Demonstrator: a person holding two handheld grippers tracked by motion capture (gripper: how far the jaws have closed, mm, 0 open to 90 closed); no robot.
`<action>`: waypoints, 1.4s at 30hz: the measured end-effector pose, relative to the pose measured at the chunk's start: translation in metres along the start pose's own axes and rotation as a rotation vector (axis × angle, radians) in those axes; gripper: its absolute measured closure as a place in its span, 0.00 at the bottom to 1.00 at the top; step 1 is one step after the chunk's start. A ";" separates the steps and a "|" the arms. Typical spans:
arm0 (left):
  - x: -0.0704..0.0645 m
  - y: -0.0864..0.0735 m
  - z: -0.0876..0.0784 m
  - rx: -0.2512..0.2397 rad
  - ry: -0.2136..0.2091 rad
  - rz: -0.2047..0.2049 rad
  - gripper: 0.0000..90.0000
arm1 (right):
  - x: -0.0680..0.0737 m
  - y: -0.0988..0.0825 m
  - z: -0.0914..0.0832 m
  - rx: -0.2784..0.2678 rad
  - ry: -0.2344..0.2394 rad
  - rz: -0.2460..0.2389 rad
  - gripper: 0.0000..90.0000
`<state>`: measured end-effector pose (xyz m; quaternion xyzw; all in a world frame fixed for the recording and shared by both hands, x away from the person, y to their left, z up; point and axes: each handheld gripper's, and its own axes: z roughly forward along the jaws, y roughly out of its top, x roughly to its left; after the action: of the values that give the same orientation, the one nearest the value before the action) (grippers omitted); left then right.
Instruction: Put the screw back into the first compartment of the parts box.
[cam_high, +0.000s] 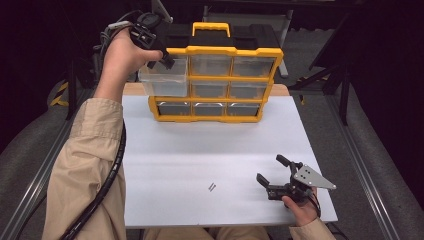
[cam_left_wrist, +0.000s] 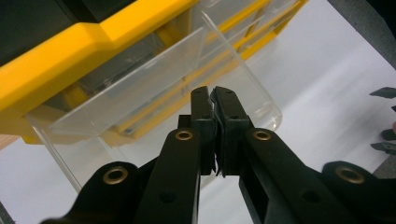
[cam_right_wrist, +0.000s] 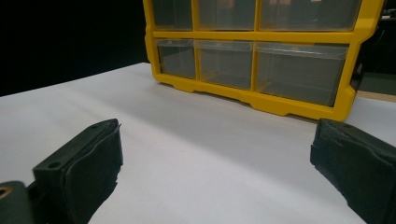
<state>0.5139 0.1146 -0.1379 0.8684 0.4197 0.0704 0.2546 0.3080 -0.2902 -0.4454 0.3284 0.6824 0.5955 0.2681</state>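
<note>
a yellow organizer (cam_high: 215, 75) with a black top stands at 12 o'clock on the white table (cam_high: 200, 150), its clear drawers facing the person. the left gripper (cam_high: 167, 60) is up at its top-left corner, at about 11 o'clock, jaws pinched together on the front wall of a clear drawer (cam_high: 162, 77) drawn out of the frame. in the left gripper view the drawer (cam_left_wrist: 154, 79) juts from the yellow frame, looking bare inside. the right gripper (cam_high: 272, 172) rests at 5 o'clock on the table, jaws spread wide with nothing between. two small dark bits (cam_high: 212, 187) lie at 6 o'clock, left of it
</note>
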 end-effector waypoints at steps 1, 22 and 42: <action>0.002 0.000 0.002 -0.009 0.000 0.000 0.98 | 0.000 0.000 0.000 0.001 -0.001 0.000 0.03; -0.026 -0.026 -0.025 -0.050 -0.085 0.084 0.74 | 0.001 0.000 0.000 0.001 0.007 -0.006 0.03; -0.050 -0.059 0.017 -0.084 -0.152 0.182 0.35 | 0.003 0.000 0.001 0.001 0.011 -0.011 0.03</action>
<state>0.4465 0.1002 -0.1773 0.8944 0.3153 0.0448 0.3141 0.3064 -0.2875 -0.4456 0.3213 0.6860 0.5955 0.2673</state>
